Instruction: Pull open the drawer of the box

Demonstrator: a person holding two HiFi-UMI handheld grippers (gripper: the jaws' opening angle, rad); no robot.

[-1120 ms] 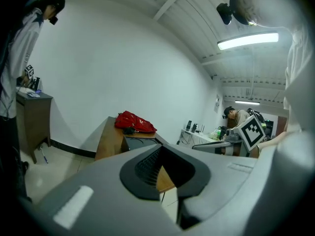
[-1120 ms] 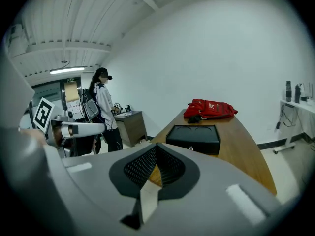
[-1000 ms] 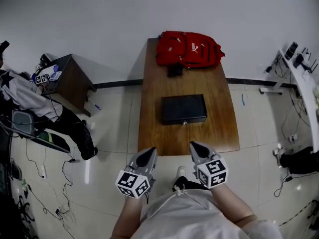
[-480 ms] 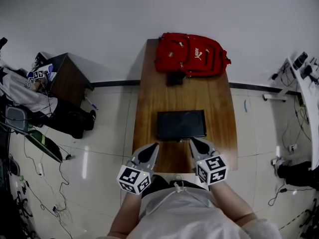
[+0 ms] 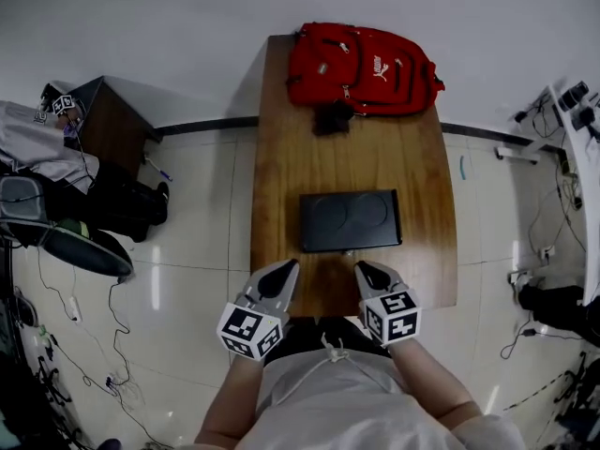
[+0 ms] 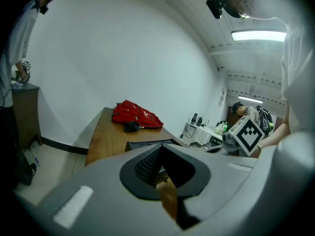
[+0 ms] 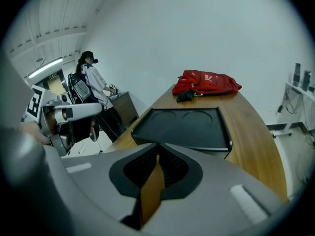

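A flat black box (image 5: 349, 220) lies mid-table on the long wooden table (image 5: 281, 167), its drawer front facing me and shut flush. A red backpack (image 5: 361, 59) rests at the table's far end. My left gripper (image 5: 279, 277) and right gripper (image 5: 370, 276) hover side by side over the table's near edge, just short of the box and not touching it. Both are shut with nothing held. The right gripper view has the box (image 7: 184, 127) right beyond the shut right gripper (image 7: 158, 154). In the left gripper view the box (image 6: 147, 142) peeks over the shut left gripper (image 6: 160, 151).
A dark side cabinet (image 5: 103, 125) stands left of the table with a person (image 5: 47, 157) beside it. Cables (image 5: 84, 345) trail over the tiled floor on the left. A white desk (image 5: 577, 157) with gear and more cables sits at the right.
The view has advanced toward the table, so the box sits closer to both grippers. The grippers now reach over the table's near edge; both have stayed shut.
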